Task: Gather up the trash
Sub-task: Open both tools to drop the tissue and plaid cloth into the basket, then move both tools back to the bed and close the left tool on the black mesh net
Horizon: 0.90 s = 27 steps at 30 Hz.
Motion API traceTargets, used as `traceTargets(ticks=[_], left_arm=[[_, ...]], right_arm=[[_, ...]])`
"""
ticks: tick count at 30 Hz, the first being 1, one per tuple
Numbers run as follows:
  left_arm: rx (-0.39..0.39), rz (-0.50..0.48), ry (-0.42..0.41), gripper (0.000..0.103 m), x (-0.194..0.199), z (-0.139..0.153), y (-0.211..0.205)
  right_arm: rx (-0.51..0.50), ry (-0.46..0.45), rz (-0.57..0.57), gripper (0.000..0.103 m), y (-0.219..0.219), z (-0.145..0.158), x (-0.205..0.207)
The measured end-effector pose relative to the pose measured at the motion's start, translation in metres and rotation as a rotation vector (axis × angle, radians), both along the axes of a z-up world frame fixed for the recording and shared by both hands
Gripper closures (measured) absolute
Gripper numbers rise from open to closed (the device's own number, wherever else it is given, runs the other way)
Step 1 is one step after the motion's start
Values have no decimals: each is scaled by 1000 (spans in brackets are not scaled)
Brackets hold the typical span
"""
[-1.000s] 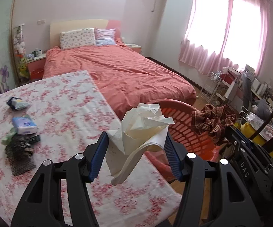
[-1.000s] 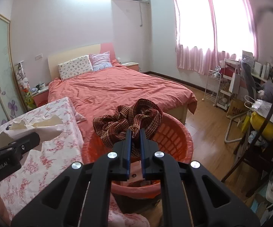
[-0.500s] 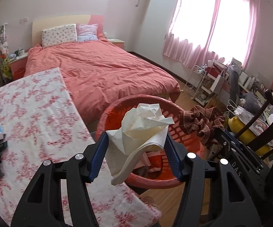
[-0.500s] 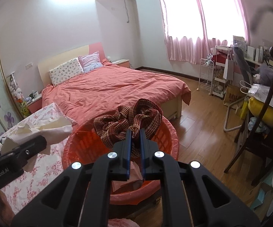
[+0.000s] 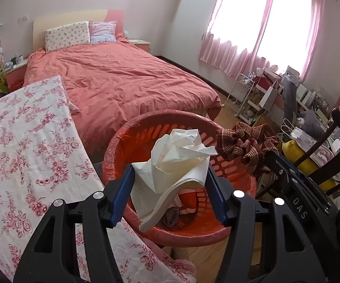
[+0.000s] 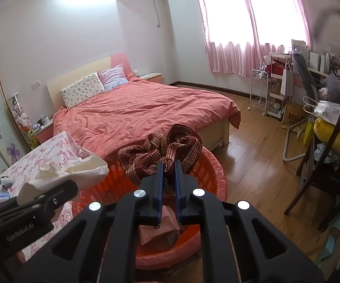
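Note:
My left gripper (image 5: 170, 176) is shut on a crumpled wad of white paper (image 5: 177, 155), held over the near-left side of the red plastic basket (image 5: 134, 127). My right gripper (image 6: 168, 167) is shut on a bunched brown-and-red woven cloth (image 6: 165, 151), held above the same basket (image 6: 219, 176). In the left wrist view that cloth (image 5: 245, 146) hangs just past the basket's right rim. In the right wrist view the paper (image 6: 75, 169) shows at the left. Some paper and wrappers (image 6: 160, 224) lie in the basket's bottom.
A table with a pink floral cloth (image 5: 28, 153) runs along the left, with small items (image 6: 2, 188) at its far end. A bed with a salmon cover (image 5: 122, 82) lies beyond the basket. A dark chair (image 6: 330, 165) and cluttered shelves (image 6: 287, 89) stand right.
Both grippers have moved off the table toward the basket and sunk a little, with their loads still held. The basket now fills more of both views.

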<state>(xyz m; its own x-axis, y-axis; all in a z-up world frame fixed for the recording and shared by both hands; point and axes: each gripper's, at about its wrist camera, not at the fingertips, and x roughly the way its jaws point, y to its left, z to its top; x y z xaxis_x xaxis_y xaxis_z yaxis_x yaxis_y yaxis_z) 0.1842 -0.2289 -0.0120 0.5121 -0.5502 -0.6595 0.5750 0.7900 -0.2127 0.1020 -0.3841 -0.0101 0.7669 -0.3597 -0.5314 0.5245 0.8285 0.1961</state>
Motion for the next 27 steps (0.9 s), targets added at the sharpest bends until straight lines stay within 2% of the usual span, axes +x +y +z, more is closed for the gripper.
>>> traceTargets(ticks=[7,9,12,20,27], left_arm=[[20,1,29,33,4,-10,-2],[28,9,34,30,5,-12,1],[30,18,46,26,7,-15,6],[33,48,50,25,8,-13,23],[57,119,33,25,5,-11,62]], right_arm=[[68,-2,41,80,-9,-12,11],[63,1,38,70,-8,-13,10],[61,6,30,62,-6,-14,8],[51,19,18,56,-2,-11,2],[36,31,55,55,18,-4,5]])
